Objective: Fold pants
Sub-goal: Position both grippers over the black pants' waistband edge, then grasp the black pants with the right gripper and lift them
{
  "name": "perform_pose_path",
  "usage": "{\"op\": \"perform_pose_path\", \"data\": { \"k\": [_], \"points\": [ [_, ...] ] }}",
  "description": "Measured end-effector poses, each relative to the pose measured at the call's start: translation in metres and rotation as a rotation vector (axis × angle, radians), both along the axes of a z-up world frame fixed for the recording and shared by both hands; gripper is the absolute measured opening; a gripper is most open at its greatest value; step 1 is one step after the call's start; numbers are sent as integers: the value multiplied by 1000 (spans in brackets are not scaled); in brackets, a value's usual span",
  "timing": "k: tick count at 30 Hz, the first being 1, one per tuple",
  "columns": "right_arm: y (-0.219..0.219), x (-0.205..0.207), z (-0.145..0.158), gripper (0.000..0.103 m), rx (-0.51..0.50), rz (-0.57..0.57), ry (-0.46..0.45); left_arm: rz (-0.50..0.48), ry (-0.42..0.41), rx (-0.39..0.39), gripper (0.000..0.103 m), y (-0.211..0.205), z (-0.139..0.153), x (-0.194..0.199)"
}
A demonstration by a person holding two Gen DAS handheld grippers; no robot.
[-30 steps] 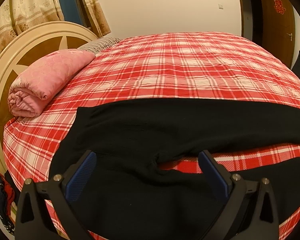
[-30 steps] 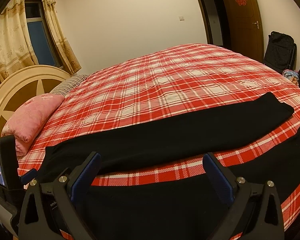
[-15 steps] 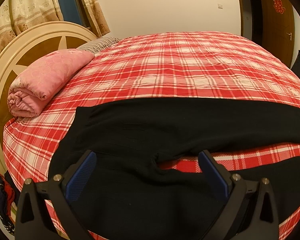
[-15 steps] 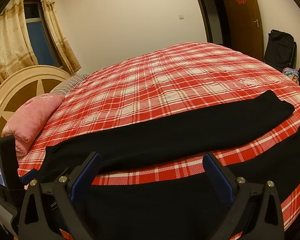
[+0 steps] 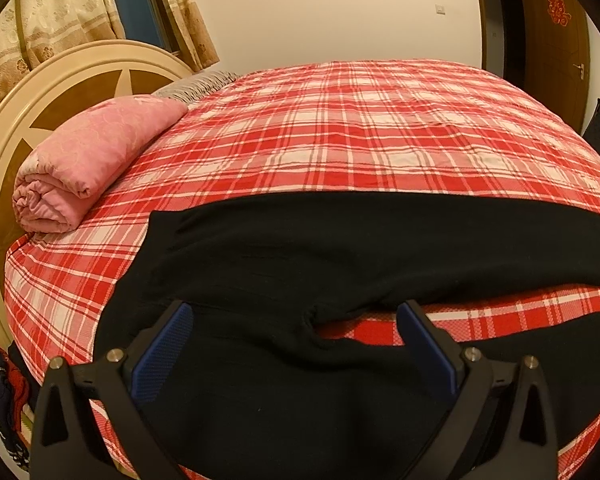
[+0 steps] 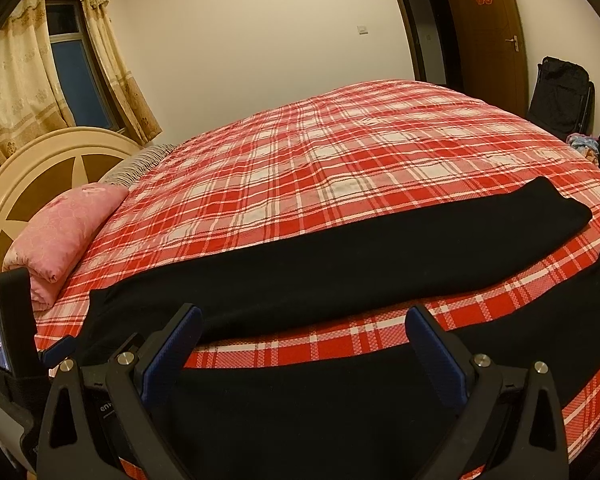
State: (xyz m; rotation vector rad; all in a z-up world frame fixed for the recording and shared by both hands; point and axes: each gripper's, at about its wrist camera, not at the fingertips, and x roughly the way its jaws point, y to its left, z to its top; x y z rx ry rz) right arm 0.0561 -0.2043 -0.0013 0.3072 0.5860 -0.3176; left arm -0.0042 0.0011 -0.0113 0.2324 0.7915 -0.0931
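Left wrist view: low at the near edge of the bed [image 5: 380, 128], facing across the red plaid cover toward the far wall; looks out between its own blue finger pads [image 5: 162, 350]. Close to the waist end of the black pants [image 5: 340, 248]. Rolled pink quilt [image 5: 88, 164] and round headboard [image 5: 60, 80] fill the left side.

Right wrist view: same near edge, set further toward the leg ends and facing the same way. Pants [image 6: 360, 264] run full width; quilt [image 6: 64, 232] looks smaller here. Left gripper [image 6: 52, 350] shows at the left margin.

Shared: bed, pants, quilt, headboard, curtains [image 6: 16, 80], door [image 6: 484, 32].
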Motion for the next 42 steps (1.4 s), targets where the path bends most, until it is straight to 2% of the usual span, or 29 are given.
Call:
{"op": "perform_pose_path", "data": {
  "k": [14,17,20,22,26,29,35,36,38,40,42],
  "points": [
    [-7,21,-13,102,0,17,50,-9,36,18,103,-2,-12,18],
    [-14,34,-14,102,-10,52,58,-25,38,24,103,4,-11,28],
    [-31,64,-12,102,-38,116,74,-18,48,-4,103,20,-8,45],
    [-41,95,-14,102,-66,174,122,10,57,-32,103,34,-7,62],
    [-53,161,-36,101,-131,284,251,63,89,-42,103,53,-16,92],
    [-56,199,-57,94,-141,373,310,94,107,-32,103,64,-25,106],
    [-50,236,-86,89,-194,493,394,121,170,-62,103,78,-43,126],
    [-47,237,-86,84,-223,513,399,123,178,-65,103,79,-45,128],
    [-40,236,-86,62,-249,575,397,129,191,-59,103,79,-50,131],
    [-31,232,-84,20,-236,658,399,137,194,-57,103,80,-52,133],
    [-21,228,-82,11,-278,672,414,148,196,-68,103,84,-51,132]
  ]
}}
